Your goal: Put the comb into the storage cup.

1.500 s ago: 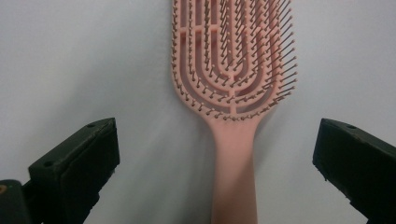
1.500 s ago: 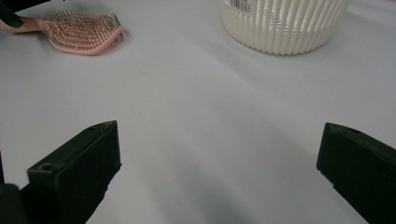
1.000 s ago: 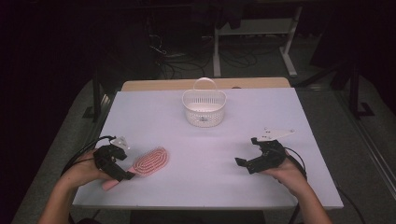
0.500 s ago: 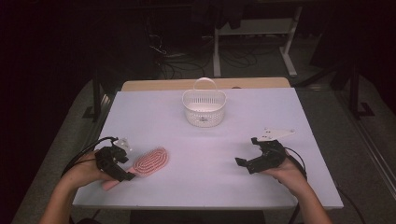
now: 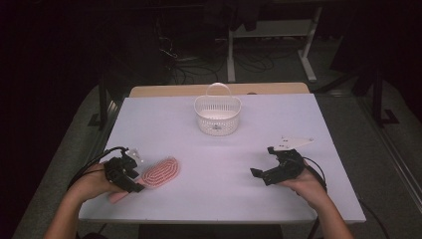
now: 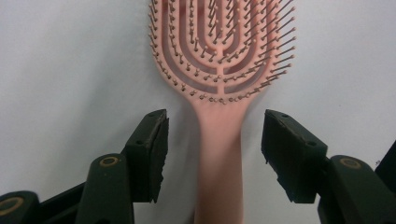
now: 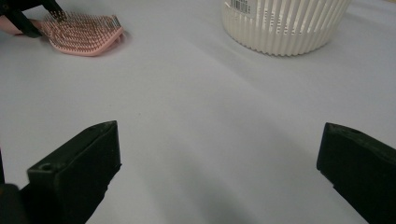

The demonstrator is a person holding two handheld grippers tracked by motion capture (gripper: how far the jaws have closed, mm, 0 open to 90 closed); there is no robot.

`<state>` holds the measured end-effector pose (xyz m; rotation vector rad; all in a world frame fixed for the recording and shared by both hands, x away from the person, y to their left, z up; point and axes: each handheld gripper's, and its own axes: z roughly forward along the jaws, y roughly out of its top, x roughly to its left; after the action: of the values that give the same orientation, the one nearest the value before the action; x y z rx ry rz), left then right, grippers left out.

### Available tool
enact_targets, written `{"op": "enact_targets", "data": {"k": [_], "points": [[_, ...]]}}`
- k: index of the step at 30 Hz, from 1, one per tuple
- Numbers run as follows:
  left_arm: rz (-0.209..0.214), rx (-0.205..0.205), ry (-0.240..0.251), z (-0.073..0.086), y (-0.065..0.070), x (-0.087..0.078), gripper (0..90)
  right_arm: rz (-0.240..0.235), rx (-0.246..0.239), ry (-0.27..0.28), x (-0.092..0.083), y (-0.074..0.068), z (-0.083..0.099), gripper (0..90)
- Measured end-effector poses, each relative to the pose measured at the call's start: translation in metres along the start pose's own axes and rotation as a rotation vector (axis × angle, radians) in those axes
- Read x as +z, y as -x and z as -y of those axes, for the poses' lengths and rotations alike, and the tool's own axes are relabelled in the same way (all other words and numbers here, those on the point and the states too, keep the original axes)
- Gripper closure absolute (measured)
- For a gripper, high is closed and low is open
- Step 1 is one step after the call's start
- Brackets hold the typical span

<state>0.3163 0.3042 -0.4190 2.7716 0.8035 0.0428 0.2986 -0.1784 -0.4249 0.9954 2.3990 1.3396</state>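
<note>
Left hand-held gripper (image 5: 130, 174) jaws just closing, still apart; right hand-held gripper (image 5: 259, 173) agape

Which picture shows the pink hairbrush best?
The left gripper view: the pink hairbrush lies close up, bristles up, its handle between the left gripper's open jaws, untouched. The high view shows the whole brush, small, on the white table. The right gripper view shows its bristled head far off at the top left.

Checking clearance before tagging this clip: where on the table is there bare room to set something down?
The widest bare patch of the table lies between the hairbrush and the right gripper, in front of the basket. Both far corners beside the basket are bare too. It is crowded only at the near left, where the left gripper straddles the brush handle.
</note>
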Motion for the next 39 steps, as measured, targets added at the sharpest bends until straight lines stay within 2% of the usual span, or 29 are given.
{"op": "enact_targets", "data": {"k": [2,9,18,28,39], "points": [[0.004,-0.007,-0.004,0.0,0.0,0.001,44.7,0.0,0.0,0.0,0.0,0.0,0.0,0.0],[0.012,0.008,-0.022,-0.003,0.001,0.003,50.3,0.001,0.0,0.0,0.0,0.0,0.0,0.0],[0.006,0.006,-0.051,-0.004,0.002,0.006,57.8,0.003,0.002,0.001,-0.001,0.001,0.0,0.0],[-0.024,0.009,-0.086,-0.008,0.004,0.009,63.8,0.004,0.002,0.004,-0.001,0.001,0.0,0.0],[-0.046,0.008,-0.112,-0.011,0.006,0.011,65.4,0.002,0.0,0.0,-0.001,0.0,0.0,0.0]]}}
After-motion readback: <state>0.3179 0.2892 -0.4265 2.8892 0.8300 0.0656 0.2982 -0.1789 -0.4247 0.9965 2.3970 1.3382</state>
